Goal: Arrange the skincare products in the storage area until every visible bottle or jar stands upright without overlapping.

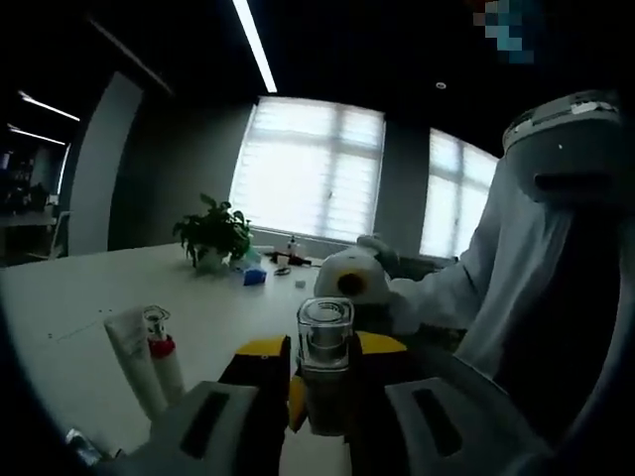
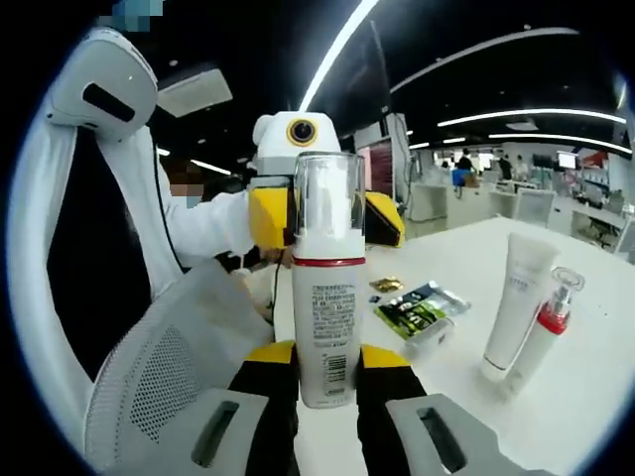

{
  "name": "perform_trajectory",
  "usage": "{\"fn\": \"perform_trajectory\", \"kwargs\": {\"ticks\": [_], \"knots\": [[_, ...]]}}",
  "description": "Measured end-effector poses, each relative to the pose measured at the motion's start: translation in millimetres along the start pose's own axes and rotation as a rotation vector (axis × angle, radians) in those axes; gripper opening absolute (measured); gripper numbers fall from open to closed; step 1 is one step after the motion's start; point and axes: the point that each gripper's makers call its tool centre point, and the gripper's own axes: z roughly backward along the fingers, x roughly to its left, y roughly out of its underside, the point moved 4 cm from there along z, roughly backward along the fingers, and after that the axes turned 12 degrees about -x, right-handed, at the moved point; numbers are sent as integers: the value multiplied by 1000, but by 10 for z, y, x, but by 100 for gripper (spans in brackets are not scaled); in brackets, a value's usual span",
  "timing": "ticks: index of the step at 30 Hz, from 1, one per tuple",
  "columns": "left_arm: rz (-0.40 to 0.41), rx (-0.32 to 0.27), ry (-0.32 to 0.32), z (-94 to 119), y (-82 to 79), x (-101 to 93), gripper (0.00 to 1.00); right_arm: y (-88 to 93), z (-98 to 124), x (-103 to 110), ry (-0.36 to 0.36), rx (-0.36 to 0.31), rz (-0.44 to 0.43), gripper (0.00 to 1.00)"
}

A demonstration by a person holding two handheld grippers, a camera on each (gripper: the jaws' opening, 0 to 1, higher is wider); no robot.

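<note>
Bottles: three upright on my table (image 2: 595,397) — pump bottle (image 2: 325,288), white tube (image 2: 516,302), red-collared spray (image 2: 544,332).
Grippers: my right gripper (image 2: 325,372) clamps the pump bottle's base; my left gripper (image 1: 322,382) seems closed on it too.
Left view extra: plant (image 1: 213,235).
Right view extra: green packet (image 2: 417,309).
Writing: bottle label unreadable.

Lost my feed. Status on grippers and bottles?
Left gripper and right gripper both shut on the clear-capped bottle, upright. White tube and red-collared pump bottle standing alongside. Flat packet on the table nearby.
</note>
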Motion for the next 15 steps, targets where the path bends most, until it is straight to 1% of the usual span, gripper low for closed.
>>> {"fn": "perform_trajectory", "kwargs": {"ticks": [2, 5, 10, 15], "knots": [[2, -9, -12, -10, -14, 33, 18, 34, 10, -25, 5, -1, 11, 13], [-2, -3, -12, -43, 12, 63, 18, 47, 13, -54, 3, -17, 28, 13], [-18, 20, -11, -102, 91, 101, 14, 125, 13, -133, 4, -14, 33, 13], [-7, 44, -23, -129, 175, 169, 14, 194, 16, -193, -4, -11, 46, 13]]}}
